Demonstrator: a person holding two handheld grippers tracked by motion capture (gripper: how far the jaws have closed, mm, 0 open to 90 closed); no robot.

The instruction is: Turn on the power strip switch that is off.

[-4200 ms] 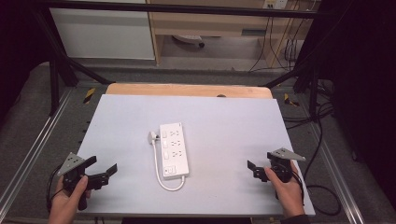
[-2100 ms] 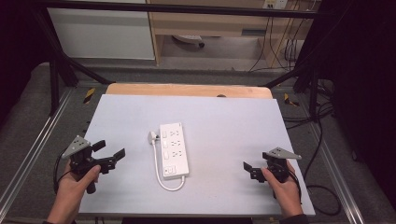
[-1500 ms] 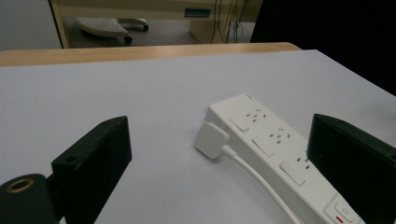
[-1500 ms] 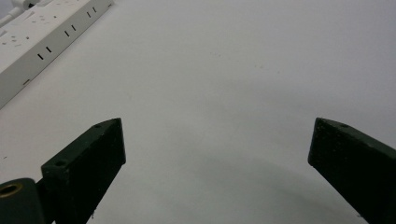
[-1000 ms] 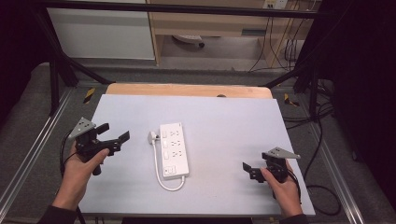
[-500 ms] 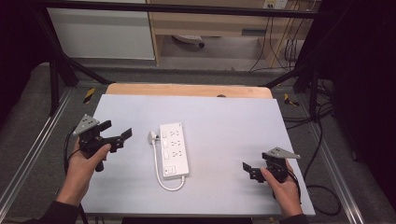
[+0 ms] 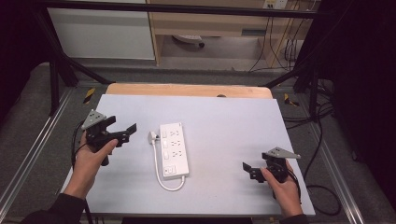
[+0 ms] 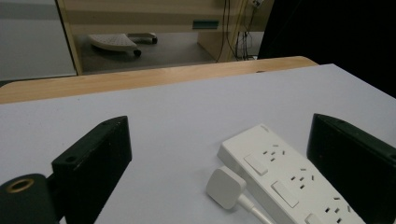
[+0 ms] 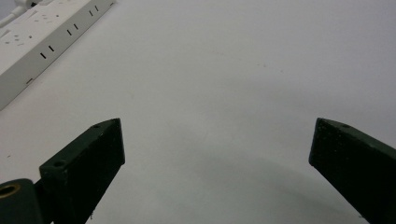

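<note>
Writing: none could be read on the strip [image 7: 174,150]; any marks were too small to make out.
Strips: one, white, lying flat near the middle of the table [image 7: 224,116], long side running away from the person.
Outlets: about three groups down its face, each with a switch beside it, as far as the high view let me count.
Plug: one white plug [image 7: 152,136] lay on the table just left of the strip's far end; its cord [image 7: 161,175] looped round the near end.
Grippers: two.
Left gripper [image 7: 125,133]: held above the table left of the plug, jaws spread wide, pointing at the plug and holding nothing.
Right gripper [image 7: 250,171]: near the table's right front edge, well apart from the strip, jaws spread wide over bare surface.
Hands: two, one on each gripper.
</note>
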